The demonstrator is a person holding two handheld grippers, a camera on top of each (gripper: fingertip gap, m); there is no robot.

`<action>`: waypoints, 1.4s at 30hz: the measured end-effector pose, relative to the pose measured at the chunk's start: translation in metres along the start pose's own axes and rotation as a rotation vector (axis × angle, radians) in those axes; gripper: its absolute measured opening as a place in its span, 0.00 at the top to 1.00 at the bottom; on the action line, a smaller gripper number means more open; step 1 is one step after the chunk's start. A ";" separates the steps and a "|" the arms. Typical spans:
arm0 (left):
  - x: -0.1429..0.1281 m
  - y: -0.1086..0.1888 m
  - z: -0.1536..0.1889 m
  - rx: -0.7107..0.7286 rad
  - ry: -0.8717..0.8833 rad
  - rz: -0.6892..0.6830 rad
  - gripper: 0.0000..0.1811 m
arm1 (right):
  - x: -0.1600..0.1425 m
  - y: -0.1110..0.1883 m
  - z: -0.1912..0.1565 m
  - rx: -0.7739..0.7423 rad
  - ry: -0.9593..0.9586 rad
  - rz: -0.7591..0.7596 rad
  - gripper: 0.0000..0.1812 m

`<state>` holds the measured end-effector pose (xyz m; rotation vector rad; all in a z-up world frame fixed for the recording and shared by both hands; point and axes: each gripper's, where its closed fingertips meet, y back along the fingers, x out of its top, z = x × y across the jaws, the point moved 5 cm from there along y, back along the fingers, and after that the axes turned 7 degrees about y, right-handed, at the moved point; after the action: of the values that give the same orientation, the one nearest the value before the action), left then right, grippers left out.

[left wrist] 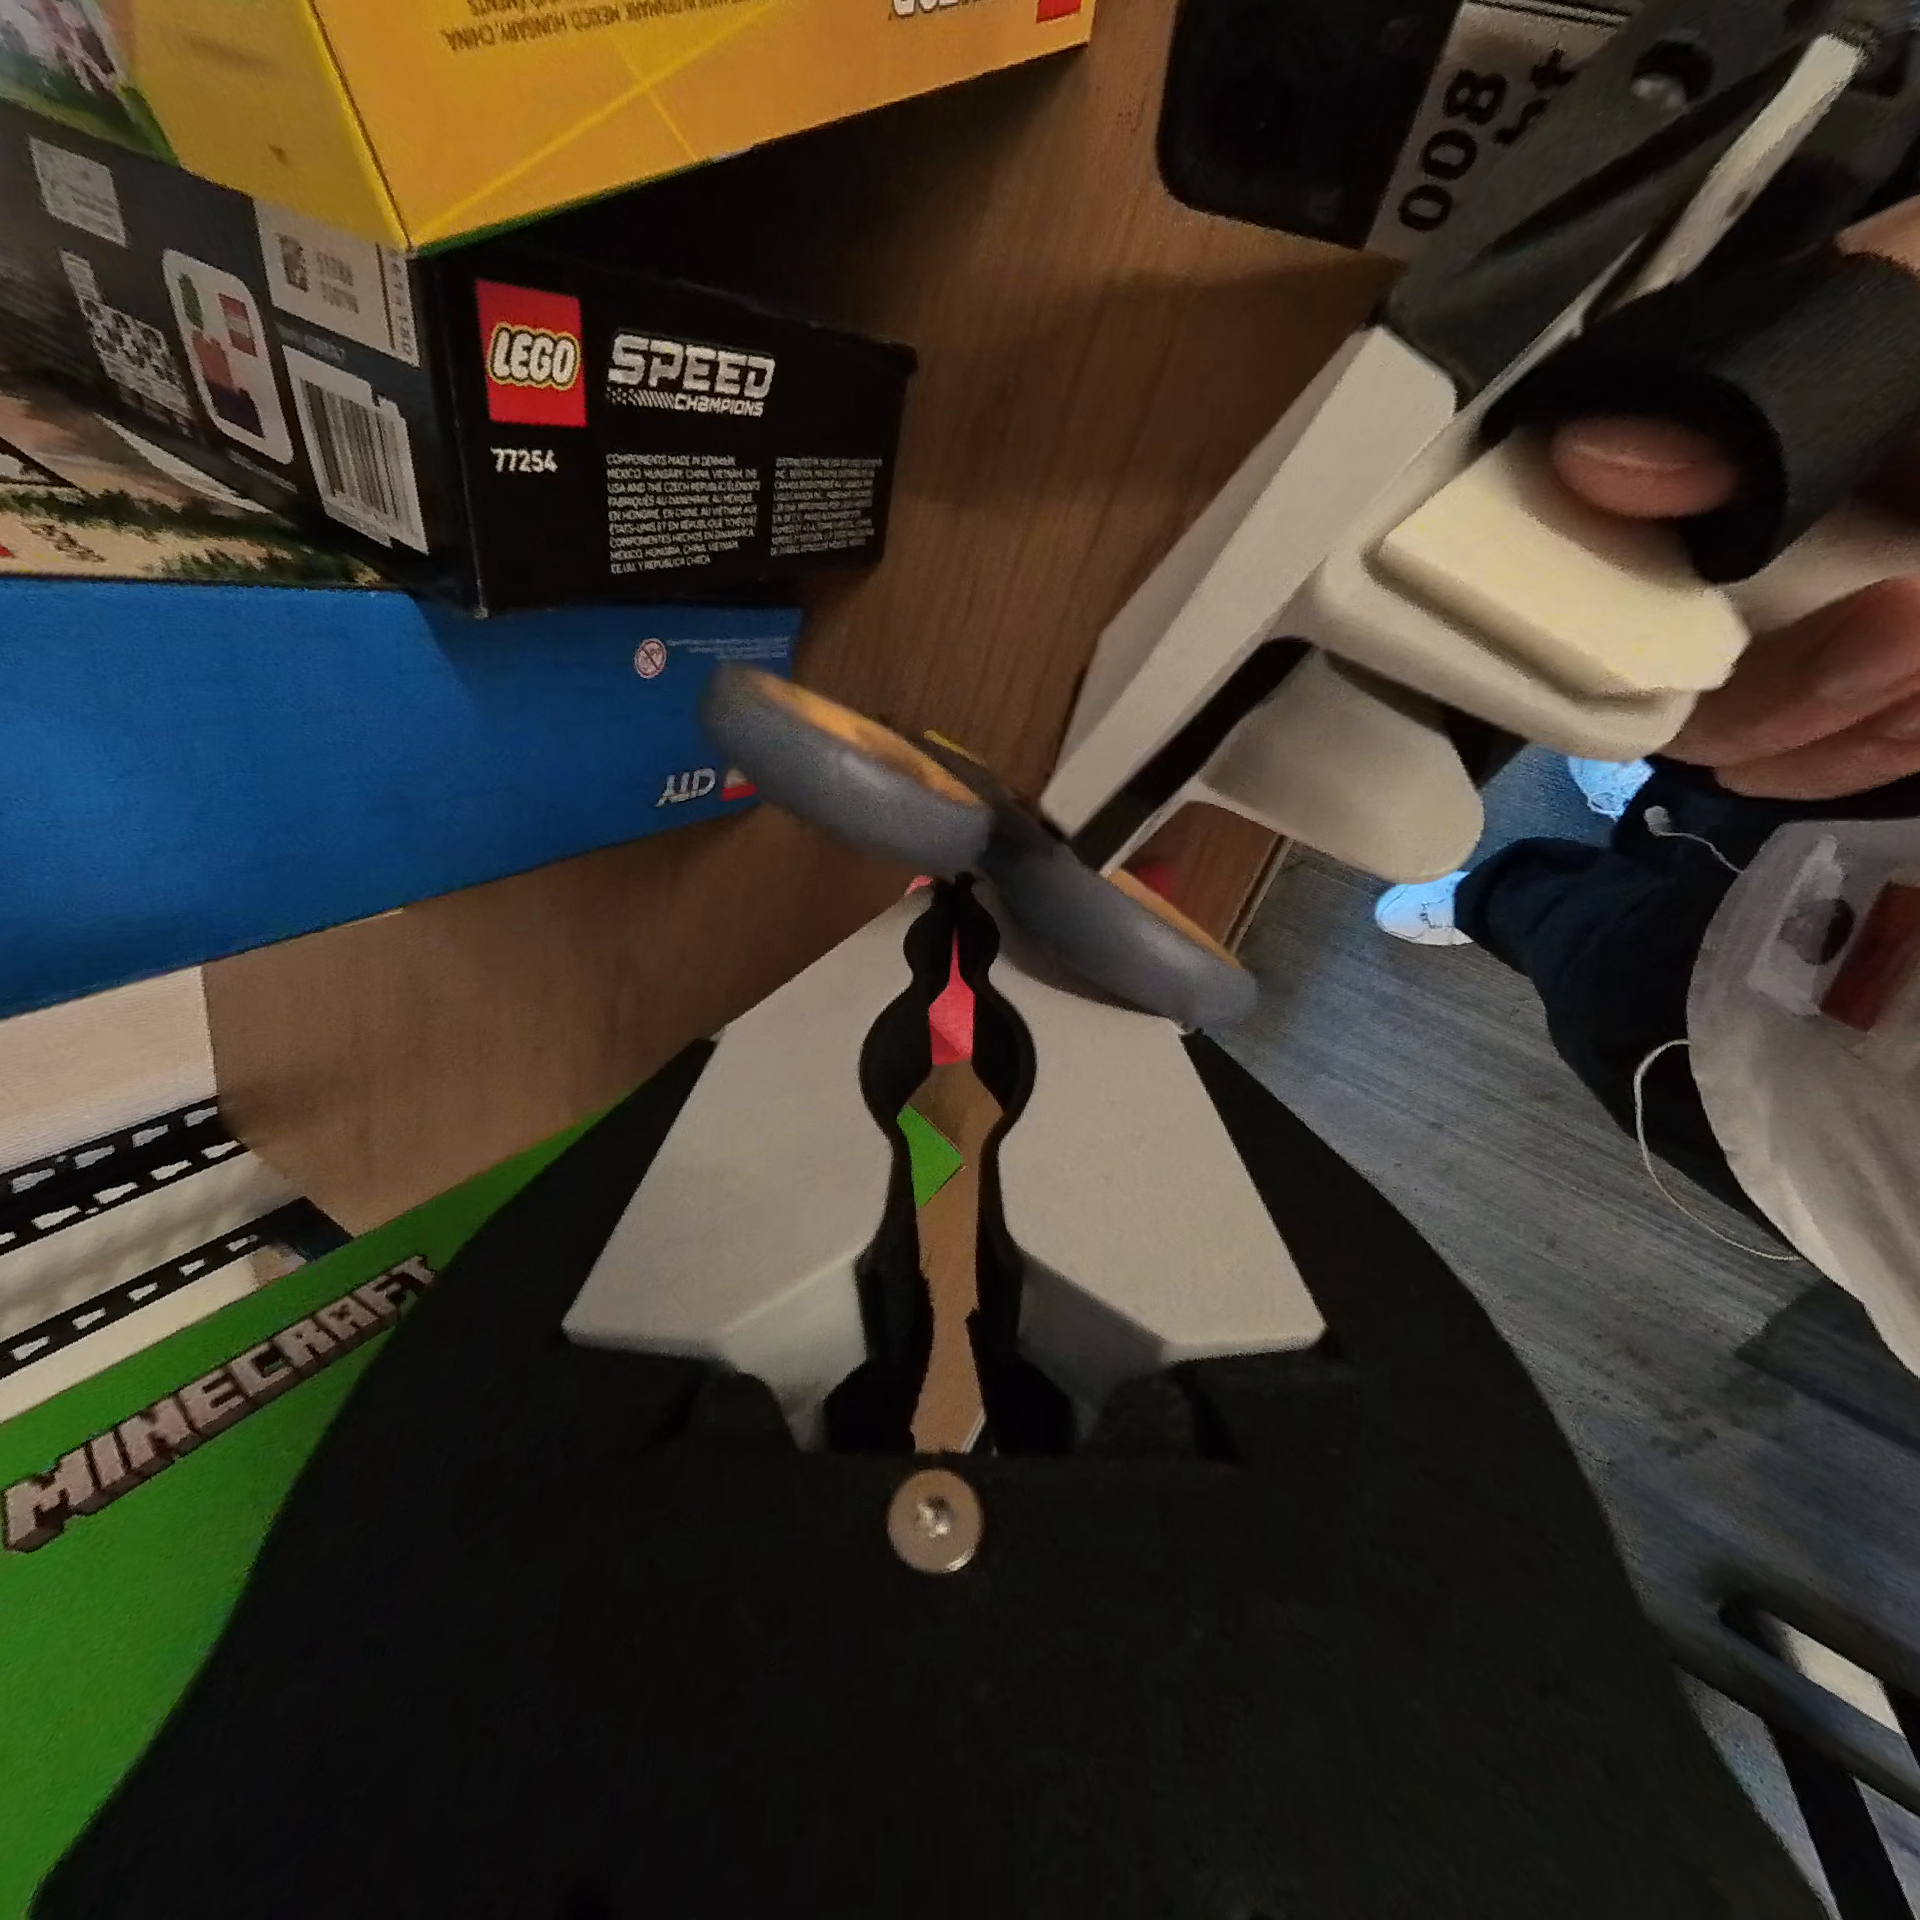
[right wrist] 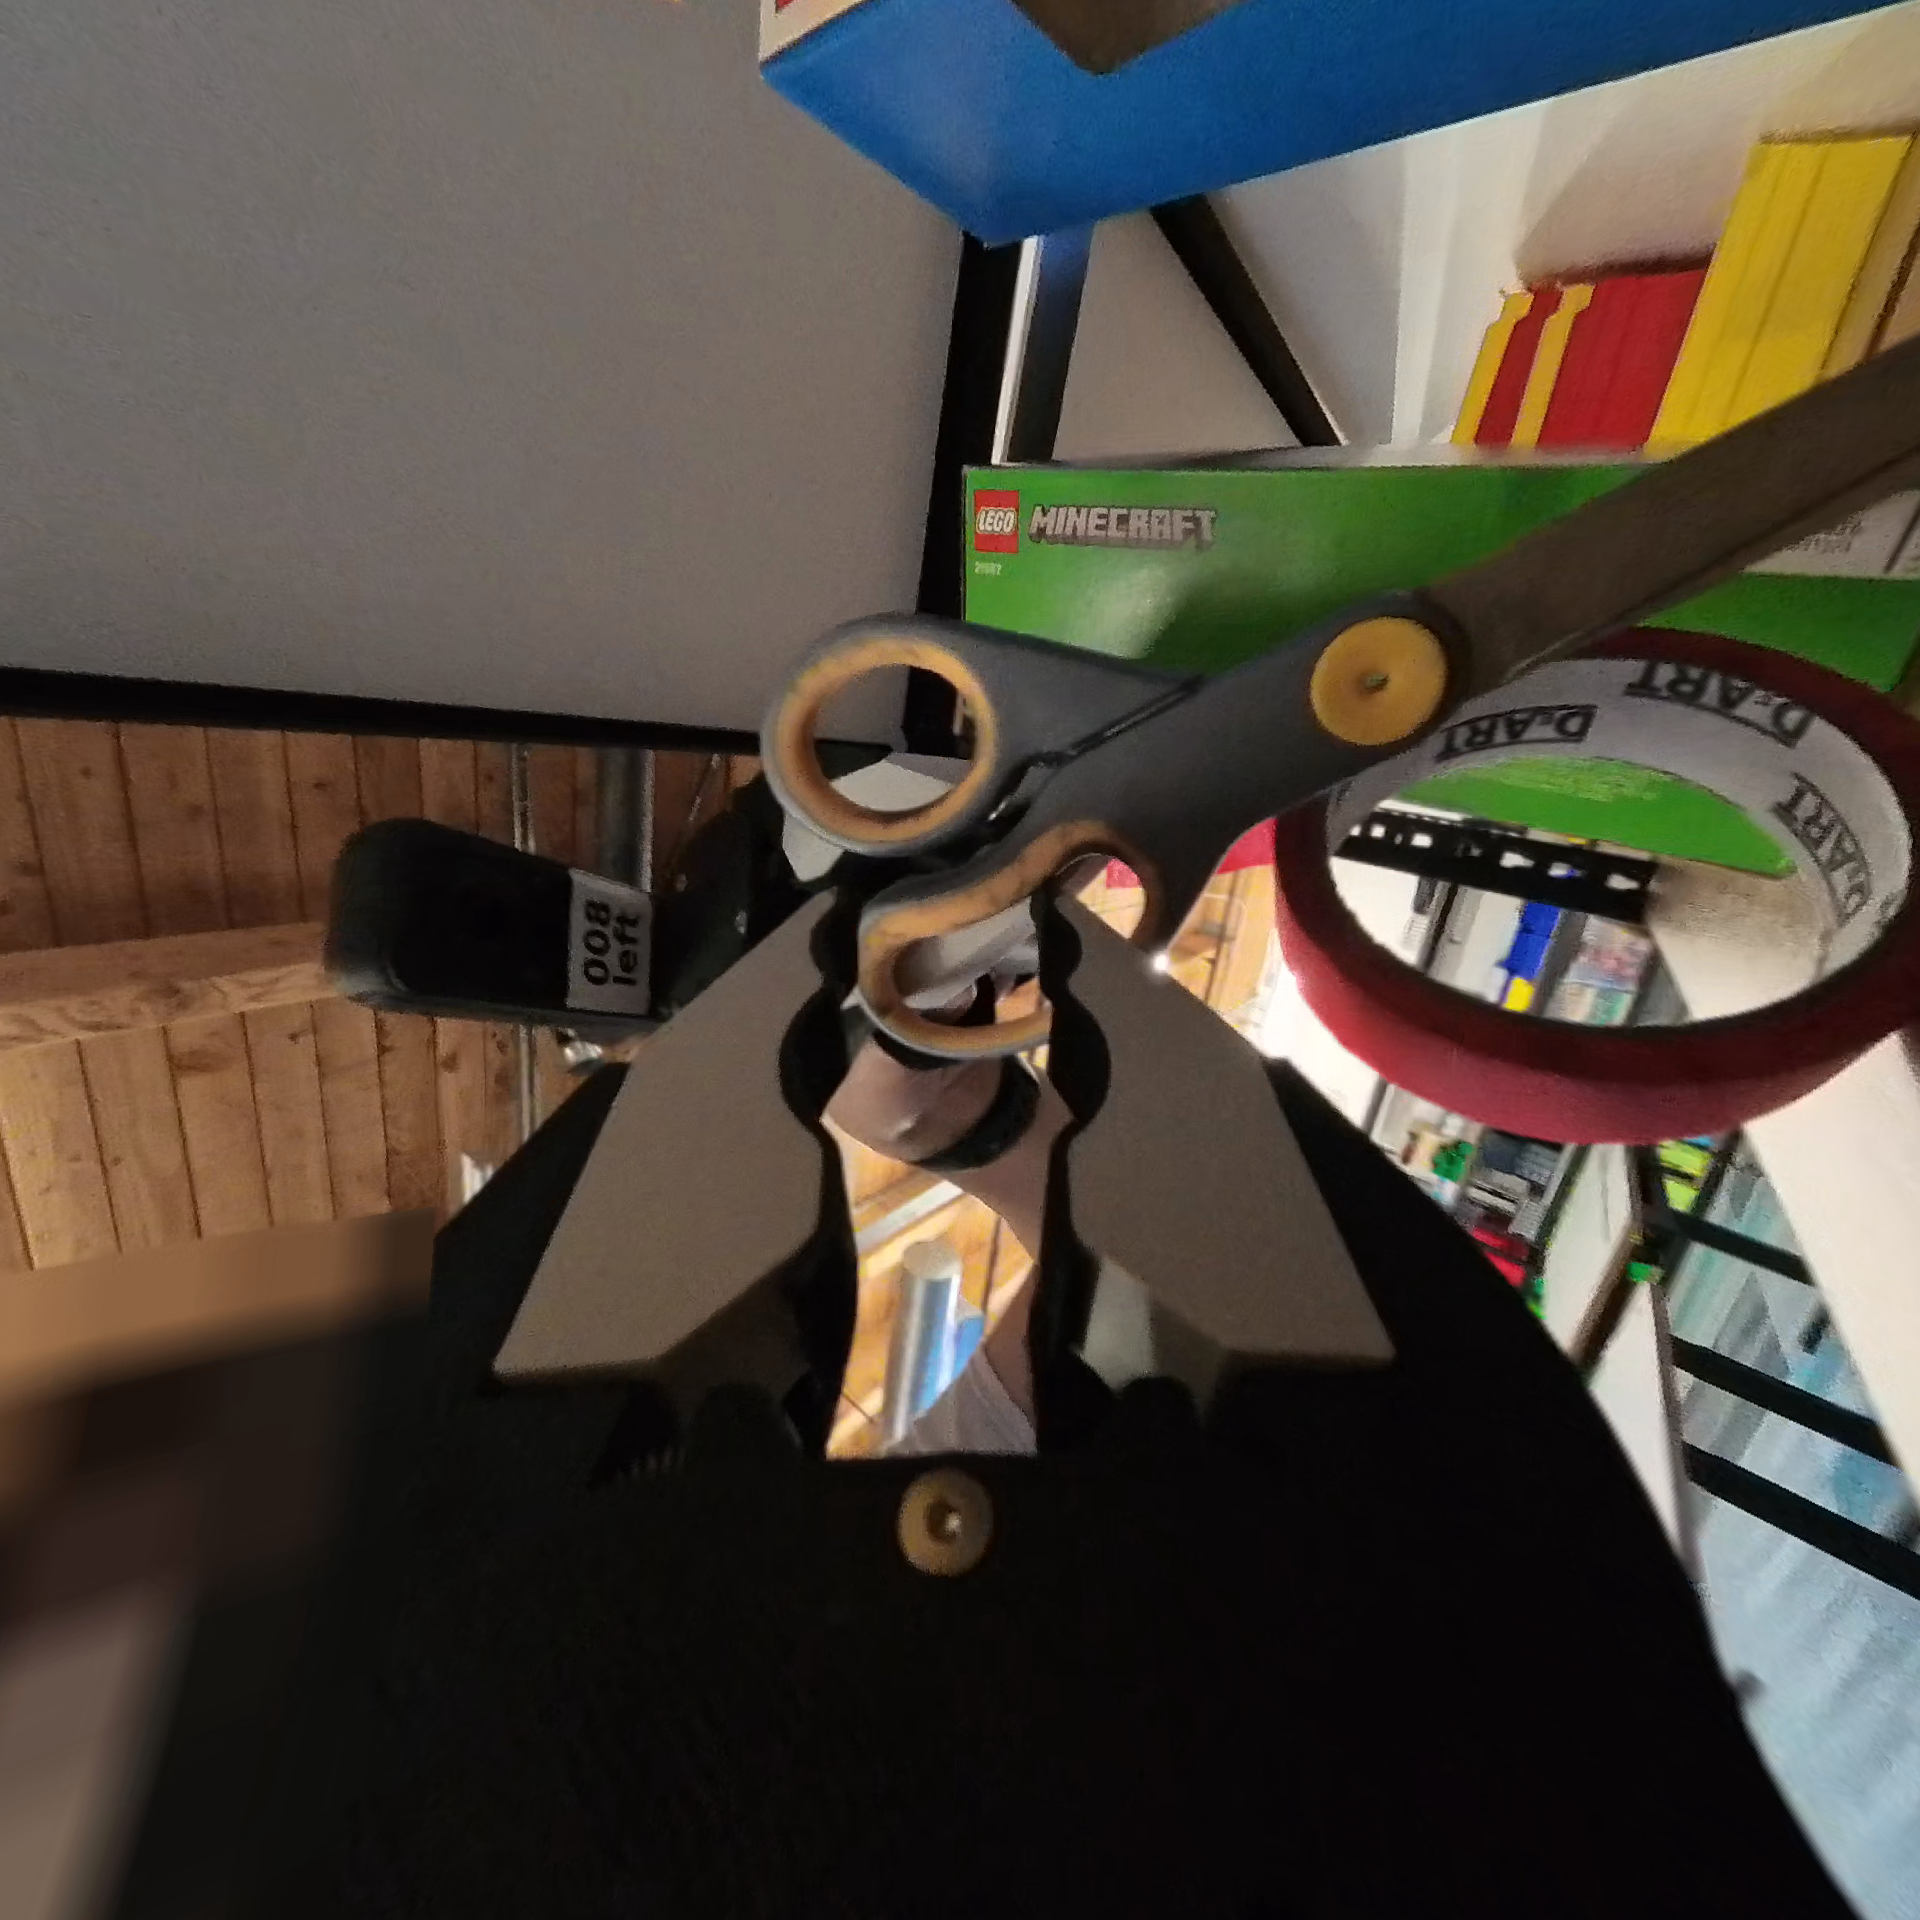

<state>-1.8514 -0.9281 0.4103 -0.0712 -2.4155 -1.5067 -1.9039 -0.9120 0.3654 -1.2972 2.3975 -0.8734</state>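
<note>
Grey scissors with yellow-lined handle loops [right wrist: 1143, 748] are held in the air between both grippers. My right gripper [right wrist: 956, 925] is shut on the lower handle loop. The closed blades point up right and pass through a red tape roll [right wrist: 1455, 1049], which hangs on them. In the left wrist view the scissors [left wrist: 852, 790] show edge-on. My left gripper [left wrist: 956, 899] is shut, its tips pinched where the two loops meet. The right gripper [left wrist: 1101, 831] comes in from the upper right, in a person's hand [left wrist: 1642, 468]. The left gripper's body [right wrist: 488, 935] shows behind the loops.
Toy boxes lie on a wooden table [left wrist: 1039, 416]: yellow [left wrist: 623, 83], black [left wrist: 665, 436], blue [left wrist: 312, 769] and green [left wrist: 156, 1558]. The table edge and grey floor [left wrist: 1455, 1195] are to the right, with a person's legs and a white shoe [left wrist: 1423, 909]. Shelving [right wrist: 1558, 1143] stands behind. Left and right tips are no more than a few centimetres apart.
</note>
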 end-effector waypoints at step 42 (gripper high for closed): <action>-0.030 -0.046 0.044 -0.144 -0.030 -0.079 1.00 | -0.035 0.033 0.036 -0.681 0.625 -0.734 0.61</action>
<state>-1.8412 -0.9067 0.3443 -0.0291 -2.3550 -1.7248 -1.8885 -0.8828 0.3156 -2.6021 2.8416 -0.6986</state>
